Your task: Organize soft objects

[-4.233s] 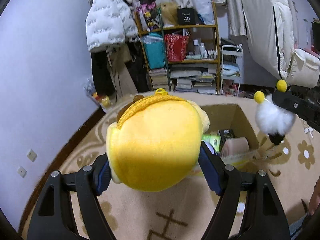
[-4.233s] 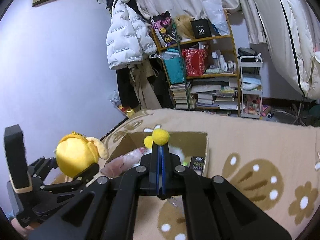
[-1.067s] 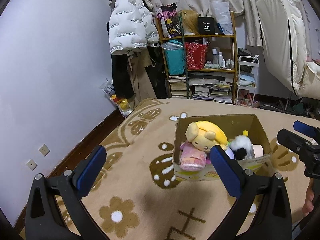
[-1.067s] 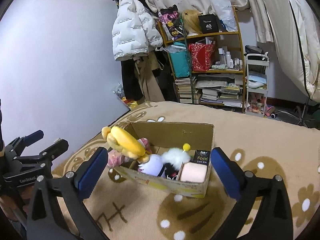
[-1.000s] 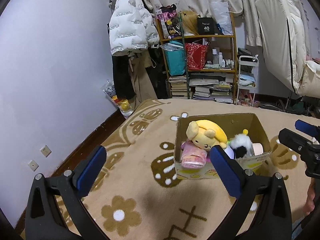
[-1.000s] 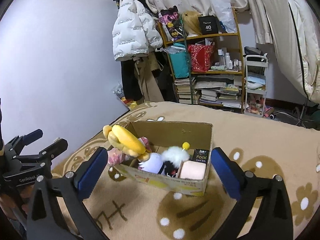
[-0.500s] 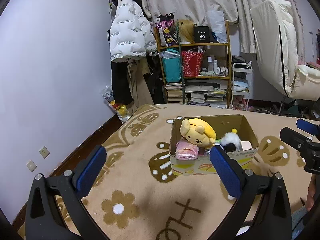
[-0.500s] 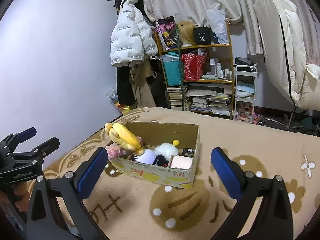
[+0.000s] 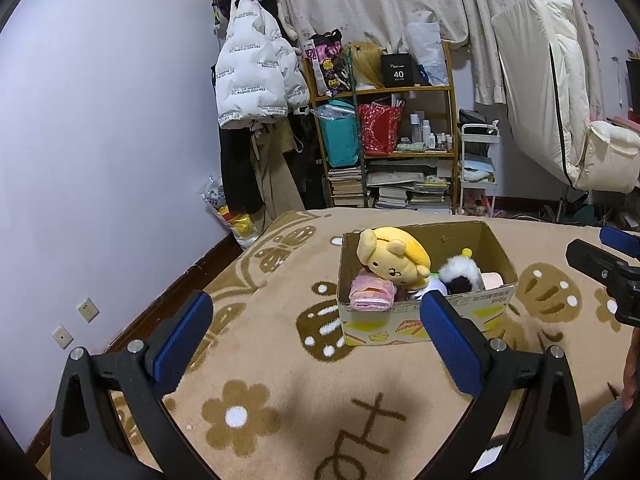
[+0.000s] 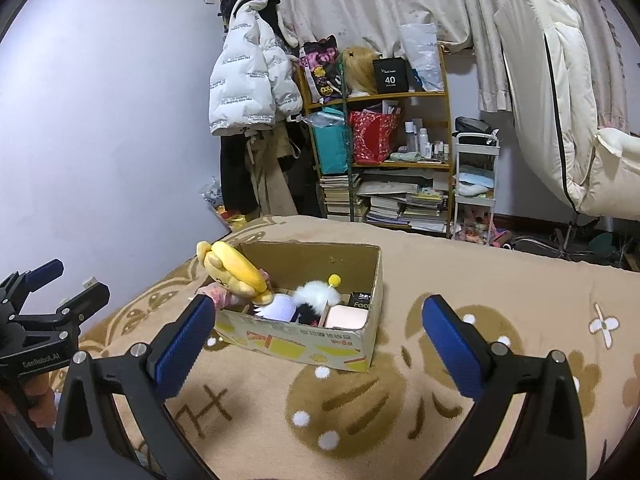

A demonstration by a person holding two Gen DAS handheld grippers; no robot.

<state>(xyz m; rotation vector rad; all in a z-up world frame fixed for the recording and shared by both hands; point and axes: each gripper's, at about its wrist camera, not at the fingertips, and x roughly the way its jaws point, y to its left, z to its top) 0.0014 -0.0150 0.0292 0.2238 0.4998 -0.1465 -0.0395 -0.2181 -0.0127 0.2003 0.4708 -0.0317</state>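
Yellow plush dog (image 9: 394,261) lying atop pink toy (image 9: 372,291) inside cardboard box (image 9: 424,322), beside fluffy white toy (image 9: 460,274); probably light, squashy, best pinched around head. Box sitting on patterned carpet (image 9: 256,364). Left gripper (image 9: 316,340) and right gripper (image 10: 320,344) hovering nearby, jaws gaping wide, holding nothing.

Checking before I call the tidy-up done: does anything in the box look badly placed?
The yellow plush dog sits high, leaning over the cardboard box rim at its left end, not tucked in.
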